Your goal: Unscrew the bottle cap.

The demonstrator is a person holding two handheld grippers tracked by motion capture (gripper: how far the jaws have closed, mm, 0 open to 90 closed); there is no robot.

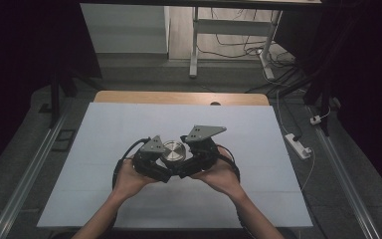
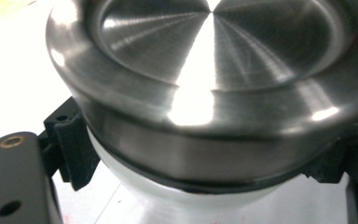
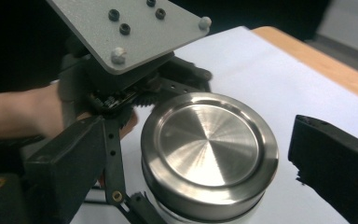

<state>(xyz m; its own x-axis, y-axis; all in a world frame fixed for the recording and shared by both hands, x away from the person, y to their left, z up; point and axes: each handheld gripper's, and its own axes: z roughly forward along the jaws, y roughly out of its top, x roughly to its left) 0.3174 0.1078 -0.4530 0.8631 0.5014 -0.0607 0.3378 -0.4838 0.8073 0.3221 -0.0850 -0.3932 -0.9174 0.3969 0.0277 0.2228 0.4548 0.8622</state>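
The jar (image 3: pixel 205 205) was pinched below its steel lid (image 3: pixel 209 150) by the left gripper (image 1: pixel 151 160), apparently steadying it, while the right gripper (image 3: pixel 209 163) was spread around the lid

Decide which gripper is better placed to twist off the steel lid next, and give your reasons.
Probably the right gripper: its jaws stand open either side of the steel lid, apart from it. The left gripper already clamps the white jar below, steadying it.
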